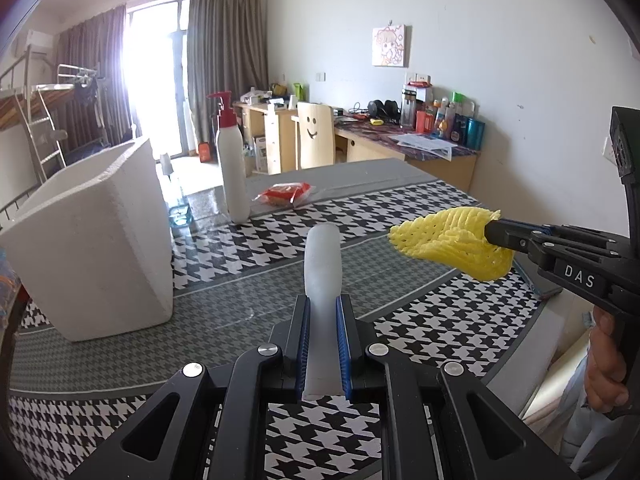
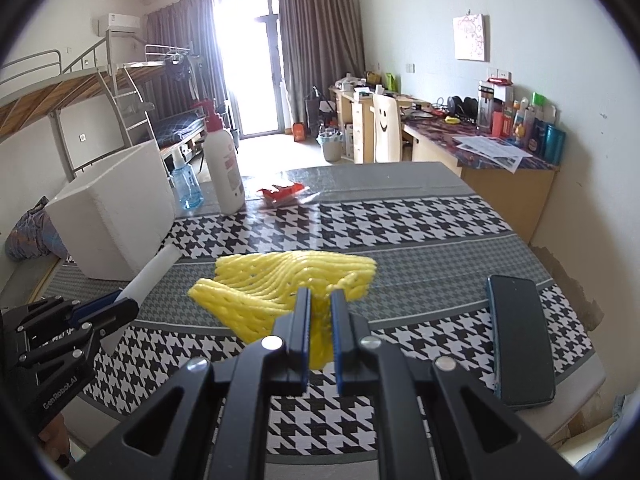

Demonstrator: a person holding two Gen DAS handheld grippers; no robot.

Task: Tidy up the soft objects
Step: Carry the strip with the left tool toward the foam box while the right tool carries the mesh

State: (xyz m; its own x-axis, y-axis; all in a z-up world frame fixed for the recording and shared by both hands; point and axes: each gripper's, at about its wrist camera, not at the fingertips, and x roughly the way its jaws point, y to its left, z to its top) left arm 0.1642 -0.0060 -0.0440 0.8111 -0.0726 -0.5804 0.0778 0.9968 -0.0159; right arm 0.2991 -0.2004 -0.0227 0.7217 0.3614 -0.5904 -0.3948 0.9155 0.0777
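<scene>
Nearest the person, above the houndstooth-patterned tablecloth [image 2: 400,220], the left gripper [image 1: 323,308] has its jaws clamped on a pale, translucent foam strip [image 1: 322,264] that pokes forward past the fingers. Beside it, the right gripper [image 2: 320,300] pinches a crumpled yellow foam fruit net [image 2: 288,280], bunched so it hangs clear of the cloth. Both pieces seem held aloft for carrying. Further off to the left stands an open white polystyrene box [image 1: 100,240], likely their destination. Beyond are a white pump bottle [image 1: 232,160] and a red snack packet [image 1: 286,194].
</scene>
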